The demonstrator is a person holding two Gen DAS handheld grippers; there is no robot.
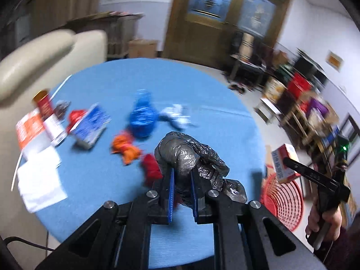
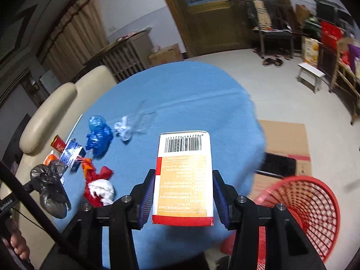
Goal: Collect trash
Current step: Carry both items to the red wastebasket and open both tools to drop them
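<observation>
My left gripper (image 1: 181,175) is shut on a crumpled black plastic bag (image 1: 191,157), lifted above the round blue table (image 1: 202,85); the bag (image 2: 50,186) also hangs at the left of the right wrist view. My right gripper (image 2: 183,193) is shut on an orange and white carton (image 2: 183,177) with a barcode, held over the table's near right edge. The same carton (image 1: 284,162) shows in the left wrist view, above a red mesh basket (image 1: 283,202). That basket (image 2: 312,211) stands on the floor to the right of the table.
Trash lies on the table: a blue bag (image 2: 99,137), white paper (image 2: 123,130), a red and white wad (image 2: 99,189), orange scraps (image 1: 124,148), a blue packet (image 1: 90,126), a red can (image 1: 43,103), white sheets (image 1: 40,180). A cream sofa (image 2: 49,117) borders the left. Flat cardboard (image 2: 285,141) lies on the floor.
</observation>
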